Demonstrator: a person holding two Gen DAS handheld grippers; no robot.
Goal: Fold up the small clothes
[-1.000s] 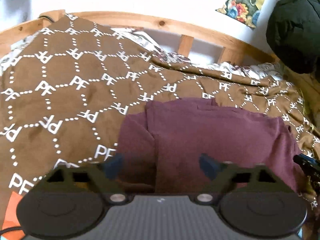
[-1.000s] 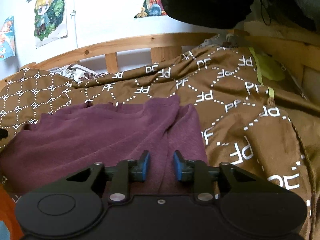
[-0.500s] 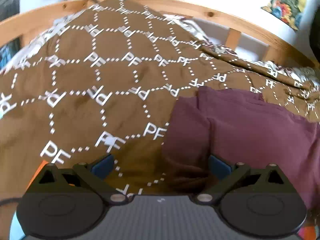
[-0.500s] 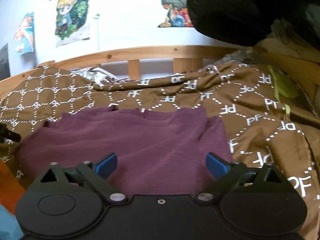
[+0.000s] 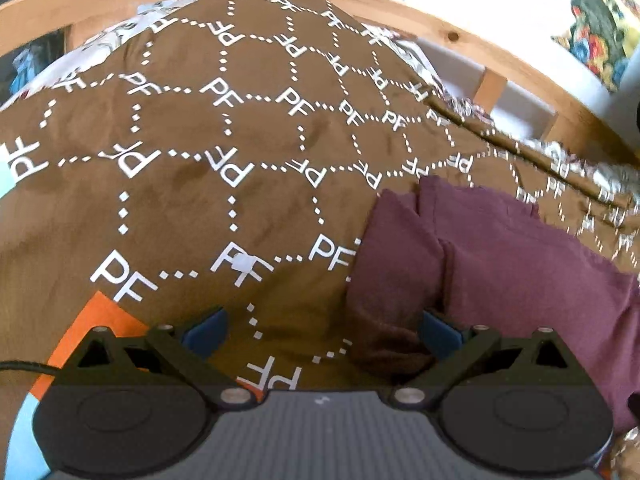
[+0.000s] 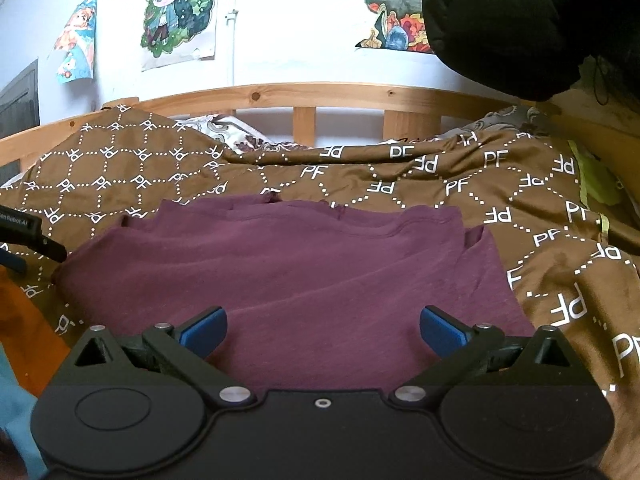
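Observation:
A maroon garment (image 6: 300, 264) lies flat and partly folded on the brown patterned blanket (image 6: 460, 184), its sides turned in. My right gripper (image 6: 322, 330) hovers over its near edge; the jaws are still opening, wide apart, the cloth lying under the gap and neither pad pressing on it. In the left wrist view the garment (image 5: 500, 272) sits at the right. My left gripper (image 5: 320, 328) is open over the blanket (image 5: 200, 200), its right fingertip (image 5: 440, 330) at the garment's left sleeve edge. The left gripper's finger (image 6: 28, 236) shows at the left edge of the right wrist view.
A wooden bed rail (image 6: 320, 94) runs behind the blanket. A black bundle (image 6: 512, 20) hangs at the upper right. Orange and light blue cloth (image 5: 80, 332) lies at the near left. A yellow-green item (image 6: 600, 184) sits at the far right. Posters hang on the wall.
My right gripper went from nearly shut over a fold of the garment to wide open, and the cloth now lies flat. My left gripper shifted left, off the garment's middle to its left edge.

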